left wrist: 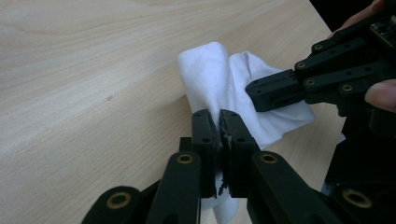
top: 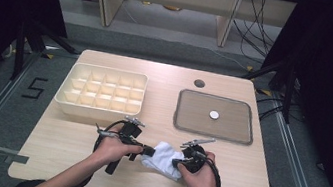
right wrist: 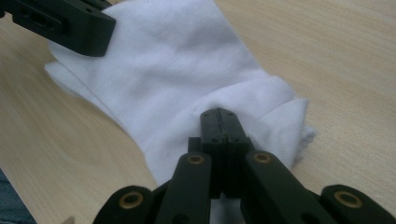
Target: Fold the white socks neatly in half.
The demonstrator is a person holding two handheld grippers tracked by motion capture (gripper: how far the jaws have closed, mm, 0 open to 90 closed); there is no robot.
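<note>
high view: both hands meet at the near edge of the surface (top: 64, 153), the white cloth (top: 163, 158) between them. left gripper view: left gripper (left wrist: 219, 122) jaws pinch a cloth fold. right gripper view: right gripper (right wrist: 218, 116) jaws pinch the opposite edge, likely to fold or spread it.

Wooden table (top: 70, 144) (pale) with divided box (top: 102, 91), tray (top: 215, 116), cloth (top: 163, 159)

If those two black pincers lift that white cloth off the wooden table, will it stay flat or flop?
Probably flop: the white cloth already bunches into soft folds where the left gripper and right gripper pinch it. It looks thin and light, so it should sag between them, and seems unlikely to slip.
</note>
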